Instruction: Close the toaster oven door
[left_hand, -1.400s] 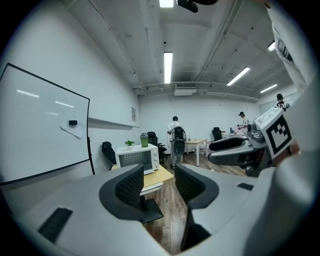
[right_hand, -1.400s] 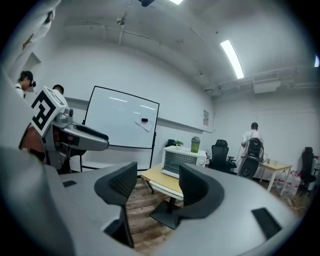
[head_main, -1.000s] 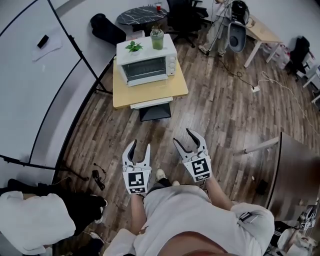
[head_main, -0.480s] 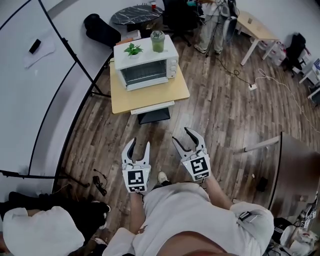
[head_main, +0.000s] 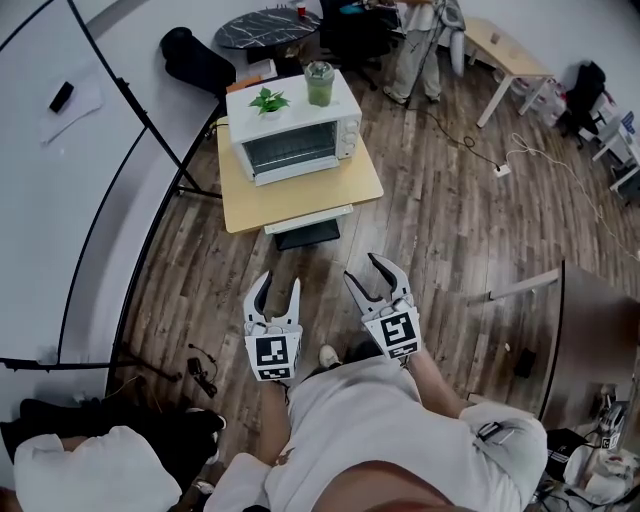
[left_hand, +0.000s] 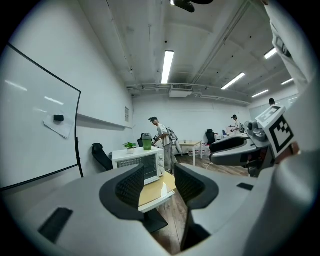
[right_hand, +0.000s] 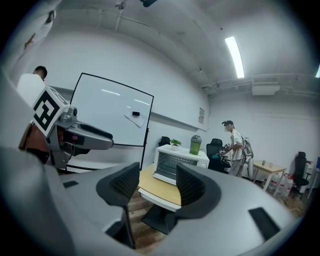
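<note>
A white toaster oven (head_main: 293, 135) stands on a small yellow table (head_main: 300, 195) some way ahead, its glass door upright against its front. It also shows in the left gripper view (left_hand: 145, 167) and the right gripper view (right_hand: 177, 162). Both grippers hang at waist height over the wood floor, far short of the table. My left gripper (head_main: 278, 288) (left_hand: 160, 185) is shut, its jaws drawn in with nothing between them. The right gripper (head_main: 366, 270) (right_hand: 157, 182) has its jaws closing, and nothing is between them either.
A small plant (head_main: 267, 97) and a green cup (head_main: 318, 80) sit on the oven's top. A whiteboard stand (head_main: 150, 95) runs along the left. A person (head_main: 415, 50) stands behind the table near a desk (head_main: 505, 50). A dark tabletop (head_main: 595, 340) is at the right.
The table and oven have slid slightly lower in the head view. The right gripper's jaws have narrowed a little. The person crouched at the lower left has dropped further out of view.
</note>
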